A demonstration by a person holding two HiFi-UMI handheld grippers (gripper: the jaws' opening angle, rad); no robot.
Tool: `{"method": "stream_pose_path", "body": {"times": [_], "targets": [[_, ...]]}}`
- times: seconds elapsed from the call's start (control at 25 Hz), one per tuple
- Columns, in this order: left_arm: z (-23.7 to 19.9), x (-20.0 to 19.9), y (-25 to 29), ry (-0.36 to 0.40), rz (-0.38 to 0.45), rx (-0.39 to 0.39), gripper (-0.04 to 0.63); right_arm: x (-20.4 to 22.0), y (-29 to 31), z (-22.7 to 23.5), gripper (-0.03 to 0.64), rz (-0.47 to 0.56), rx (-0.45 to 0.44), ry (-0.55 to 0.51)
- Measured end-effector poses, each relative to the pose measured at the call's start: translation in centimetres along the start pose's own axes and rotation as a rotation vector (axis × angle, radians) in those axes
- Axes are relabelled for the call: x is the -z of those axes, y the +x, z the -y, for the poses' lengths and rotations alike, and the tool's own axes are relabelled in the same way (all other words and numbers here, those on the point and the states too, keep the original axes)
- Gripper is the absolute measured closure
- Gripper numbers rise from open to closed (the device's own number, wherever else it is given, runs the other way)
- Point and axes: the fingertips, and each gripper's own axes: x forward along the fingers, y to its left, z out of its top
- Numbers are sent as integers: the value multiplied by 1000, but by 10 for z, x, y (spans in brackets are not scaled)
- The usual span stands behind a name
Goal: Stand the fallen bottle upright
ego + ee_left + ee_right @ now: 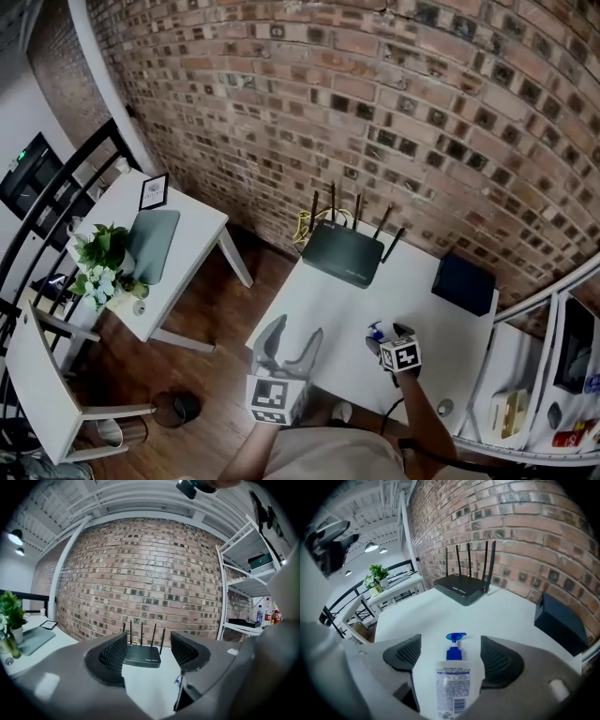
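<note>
Jaws of the right claw stand apart and straddle the white plastic bottle with a blue pump head. Neither pad seems to press it: a strip of table shows at one flank, and the other pad sits just beside the label. The bottle lies flat on the white table, on the person's side of the black router with 4 upright antennas and well apart from it. Its long axis runs straight along the claw's own line, base deep between the jaws and pump end pointing toward the router.

The coming move turns on that alignment, as I judge it. The 2 pads already face the body's flanks, so closing should catch it squarely. Standing it up means swinging the pump end up, off the table, while the base stays low.

The left claw is also open and holds nothing, with only the router showing far beyond its gap. It hangs before the router's left end, clearly the less handy of the 2.
</note>
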Motion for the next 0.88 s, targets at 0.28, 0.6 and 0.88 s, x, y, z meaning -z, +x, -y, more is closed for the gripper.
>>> {"method": "stream_pose_path", "body": {"times": [0.28,0.6,0.88], "targets": [[-10,2,-15,-10,1,-67,298,13,40,8,268,-198,3,-35],[-15,9,-25,-10,-12,-111,310,17,56,7,412,-265,25,-115],[-6,6,-23,-7,-2,-91,311,15,45,3,474,-194,6,-104]]}}
